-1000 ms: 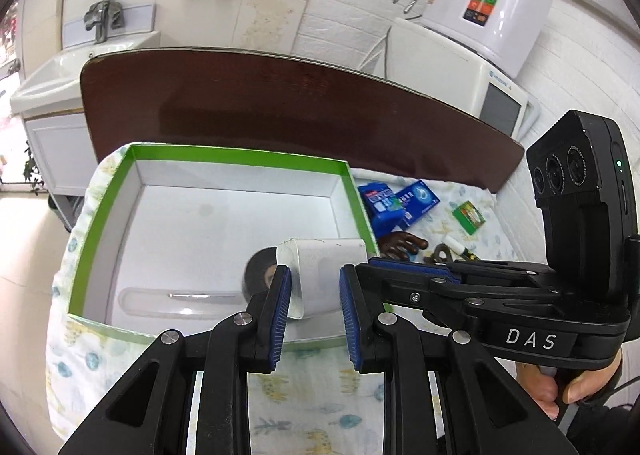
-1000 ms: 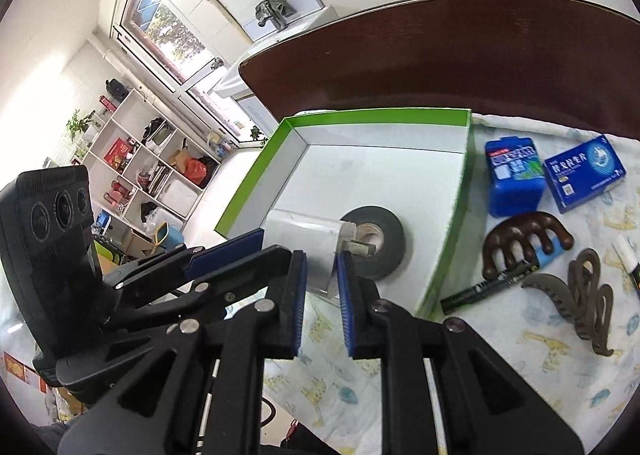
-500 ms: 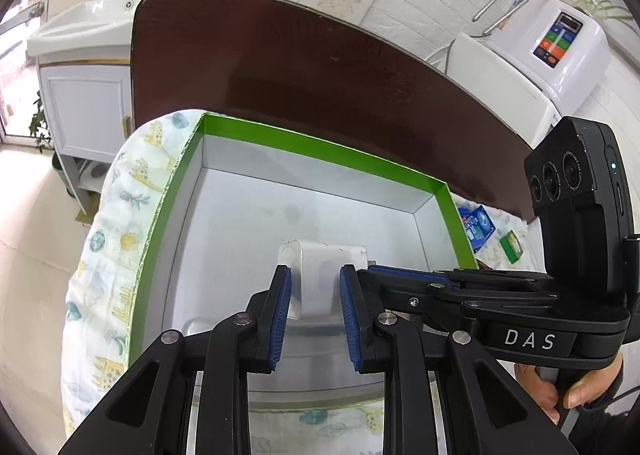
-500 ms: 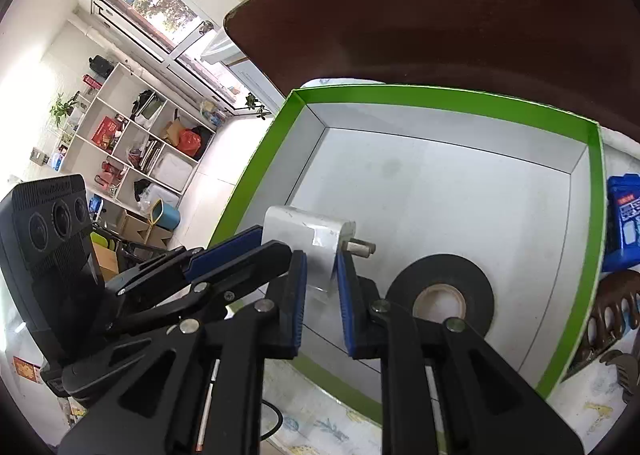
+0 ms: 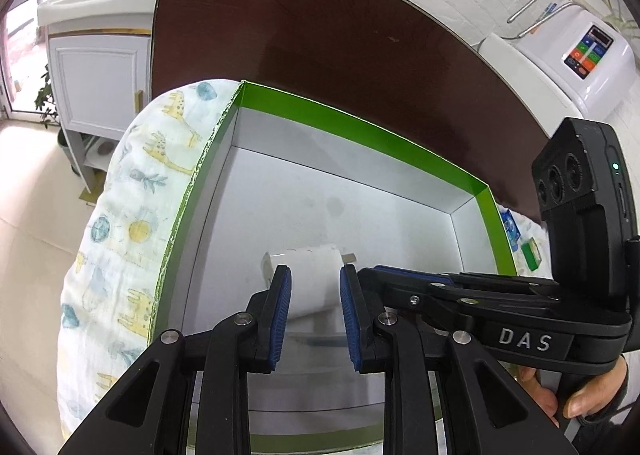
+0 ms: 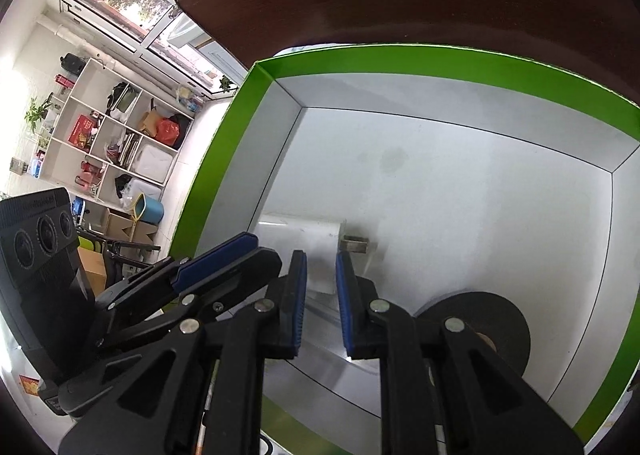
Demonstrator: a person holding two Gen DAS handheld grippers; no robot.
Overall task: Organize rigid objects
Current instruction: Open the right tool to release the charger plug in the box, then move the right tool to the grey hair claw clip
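left gripper (image 5: 315, 291) pads are narrow and clamped on the white charger (image 5: 310, 275), holding it low over the floor of the green-rimmed box (image 5: 360, 119), near the box's 8 o'clock corner. whether it's touching the floor, can't tell. in the right wrist view the charger (image 6: 300, 239) sits at 12 o'clock of the right gripper (image 6: 321, 283), whose pads are narrow with a slit between them. can't tell if they pinch the charger's near end or just sit in front of it.

risks:
- if both grippers are on it and only one lets go, the charger twists and skids into the side wall.
- letting go from height means it tips onto the prongs (image 6: 354, 244) or rolls toward the black tape roll (image 6: 476, 319).
- left finger is close to the box wall, so pulling out sideways could drag the box across the cloth (image 5: 132, 215).

view differences:
- only the right wrist view shows the tape roll, at 4 o'clock of the charger, apart from it.
- only the left wrist view shows the cloth and small packets (image 5: 530, 255) outside the box at 3 o'clock, not yet sorted.
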